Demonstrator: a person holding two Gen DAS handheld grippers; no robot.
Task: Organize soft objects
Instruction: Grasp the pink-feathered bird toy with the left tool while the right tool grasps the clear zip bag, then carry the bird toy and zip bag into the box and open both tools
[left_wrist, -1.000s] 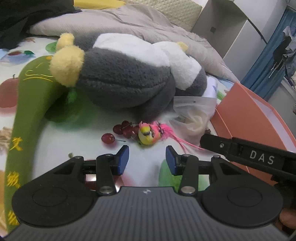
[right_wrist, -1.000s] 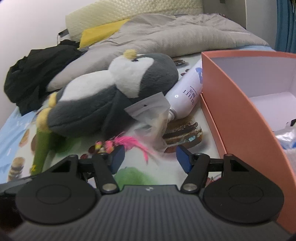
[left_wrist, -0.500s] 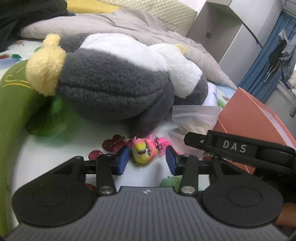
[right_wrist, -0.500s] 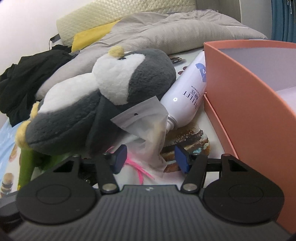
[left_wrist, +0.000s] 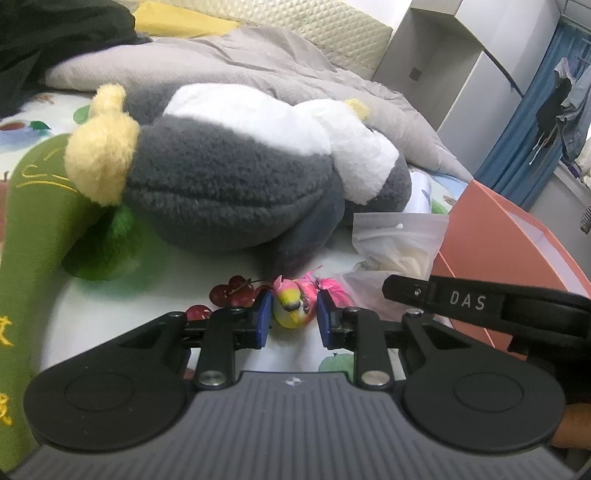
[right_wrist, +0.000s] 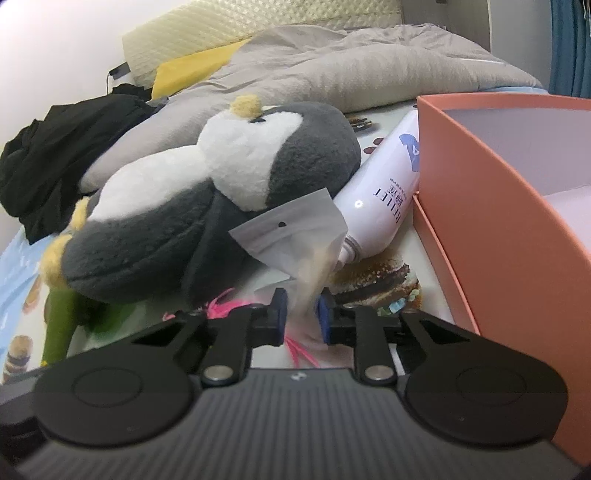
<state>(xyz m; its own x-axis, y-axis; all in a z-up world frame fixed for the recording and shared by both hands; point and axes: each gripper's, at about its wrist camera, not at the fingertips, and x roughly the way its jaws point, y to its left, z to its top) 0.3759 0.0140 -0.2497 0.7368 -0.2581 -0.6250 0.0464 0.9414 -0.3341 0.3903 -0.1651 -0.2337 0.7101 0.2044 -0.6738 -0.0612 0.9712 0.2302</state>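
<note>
Bedding printed with fruit and burgers carries everything, a grey duvet bunched behind. From the left: a green plush, then a grey-and-white penguin plush lying on its side. Below it, the left gripper has its fingers drawn narrow around a small yellow-and-pink toy bird, pads touching or nearly so. Next, the right gripper pinches the lower edge of a clear plastic bag. A white bottle leans against an orange box.
</note>
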